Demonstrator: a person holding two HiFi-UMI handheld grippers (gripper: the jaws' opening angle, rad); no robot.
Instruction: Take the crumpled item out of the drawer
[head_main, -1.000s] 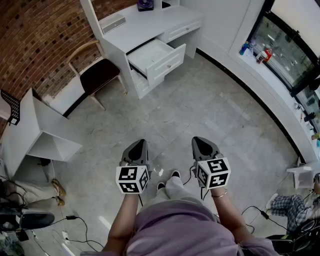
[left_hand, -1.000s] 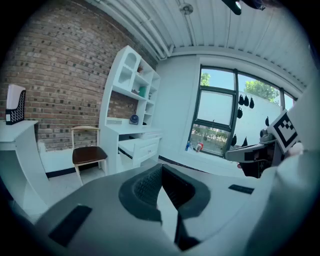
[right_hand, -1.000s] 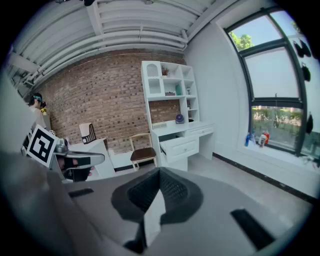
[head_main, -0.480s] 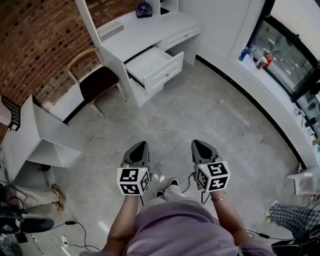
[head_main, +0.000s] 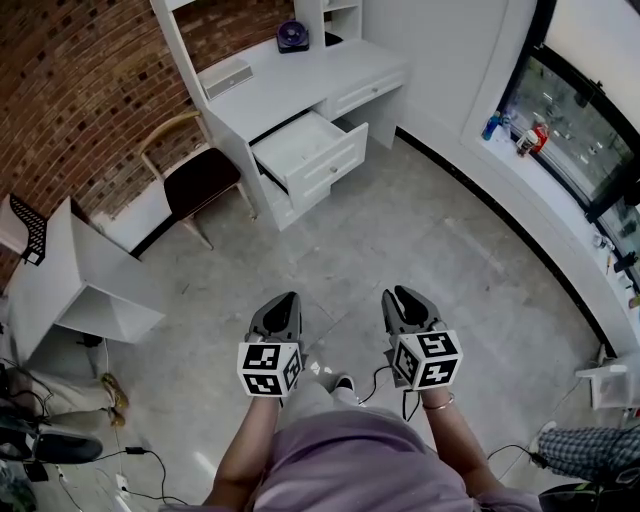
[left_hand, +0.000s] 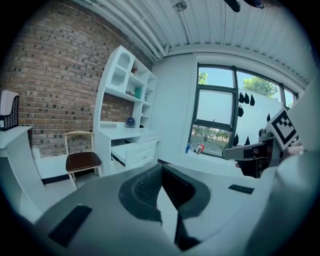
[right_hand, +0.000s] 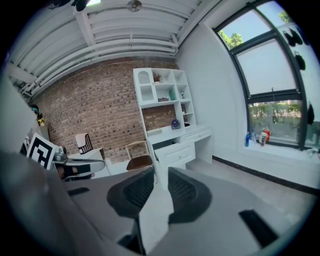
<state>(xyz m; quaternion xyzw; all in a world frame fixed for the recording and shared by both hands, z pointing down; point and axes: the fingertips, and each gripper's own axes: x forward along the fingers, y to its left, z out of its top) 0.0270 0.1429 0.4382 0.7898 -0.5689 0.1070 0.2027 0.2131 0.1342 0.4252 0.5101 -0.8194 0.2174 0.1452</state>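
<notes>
The white desk's drawer (head_main: 300, 145) stands pulled open at the far side of the room. Its inside looks plain white, and I can make out no crumpled item from here. The drawer (left_hand: 134, 153) also shows small in the left gripper view, and the drawer (right_hand: 176, 153) in the right gripper view. My left gripper (head_main: 287, 298) hovers over the floor far short of the desk, its tips touching and nothing in it (left_hand: 160, 168). My right gripper (head_main: 403, 294) is level with it. Its jaws have just been opening, with a narrow, empty gap between them (right_hand: 161, 173).
A wooden chair (head_main: 195, 172) with a dark seat stands left of the desk. A white table (head_main: 85, 270) is at the left wall. Bottles (head_main: 522, 112) sit on the window ledge at right. Cables (head_main: 150, 452) trail on the floor near the person's feet.
Both grippers have moved a little forward over the floor toward the desk. The right jaws, closed before, now stand slightly apart.
</notes>
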